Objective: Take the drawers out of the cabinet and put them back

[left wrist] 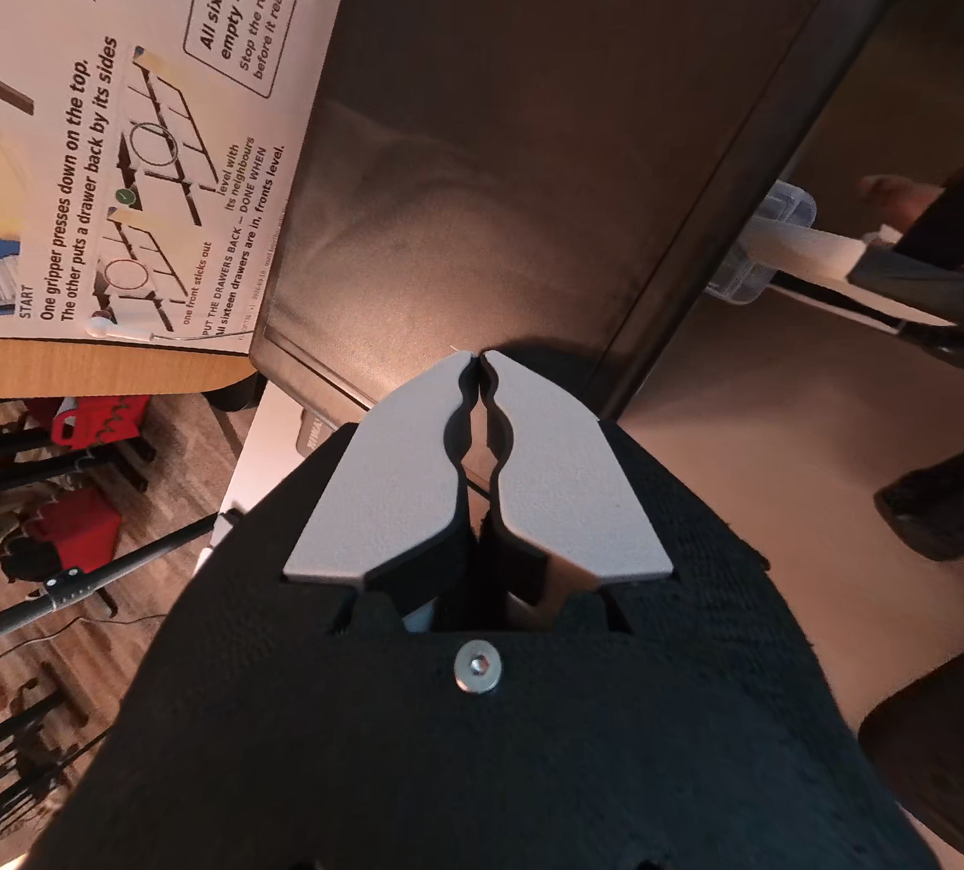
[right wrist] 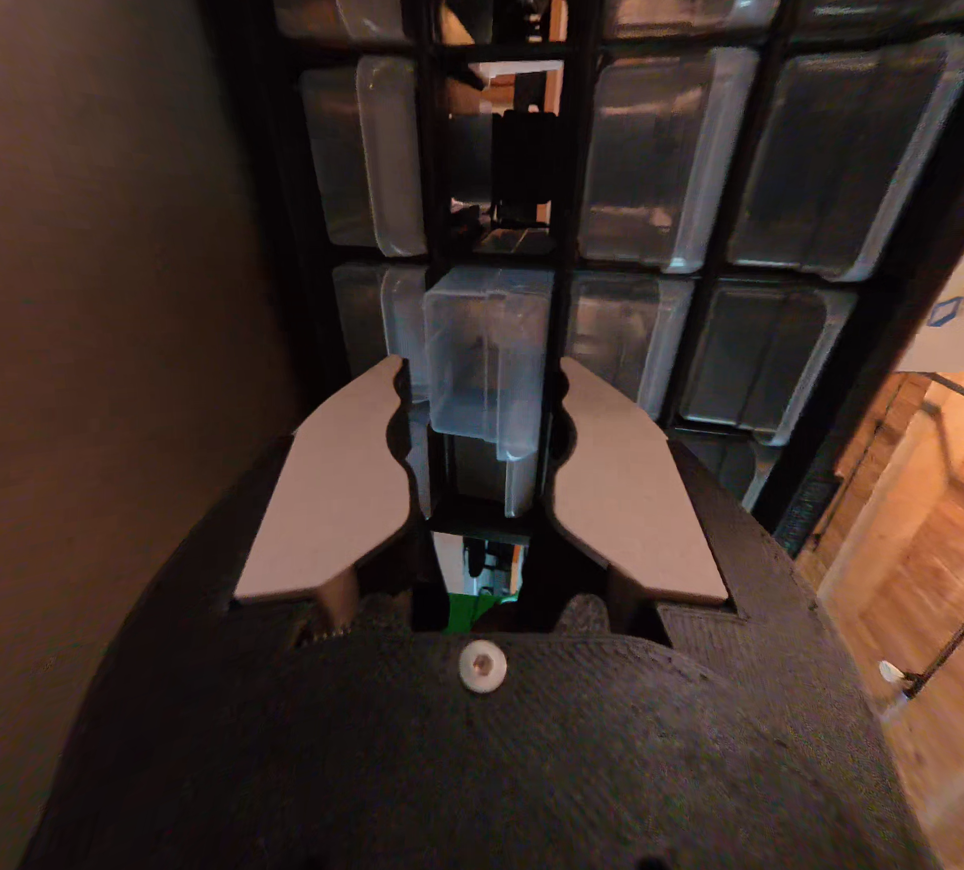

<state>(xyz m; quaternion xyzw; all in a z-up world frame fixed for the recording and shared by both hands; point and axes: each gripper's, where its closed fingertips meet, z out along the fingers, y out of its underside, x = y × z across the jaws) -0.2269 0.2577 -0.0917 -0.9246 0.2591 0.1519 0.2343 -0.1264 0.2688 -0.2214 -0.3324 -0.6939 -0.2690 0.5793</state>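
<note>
With the right gripper (right wrist: 482, 375) spread wide around the half-out drawer (right wrist: 482, 354) at twelve o'clock, closing off-centre could probably jam it in the cabinet (right wrist: 568, 156).

You're looking at a light wooden table (left wrist: 104, 370) with a rounded corner, and it's carrying the whole setup. A printed instruction sheet (left wrist: 156, 114) is lying flat on it, reaching nearly to the table's near edge. The dark cabinet (left wrist: 495, 114) is standing just beside that sheet, its side running along the paper's border. A small white piece with a thin wire (left wrist: 120, 331) is resting at the sheet's near edge. In your right wrist view, bare wood grain is showing past the cabinet's frame. Below the table corner, a wood-look floor (left wrist: 172, 453) is bearing a red plastic item (left wrist: 99, 419) and black stand legs (left wrist: 78, 469).
</note>
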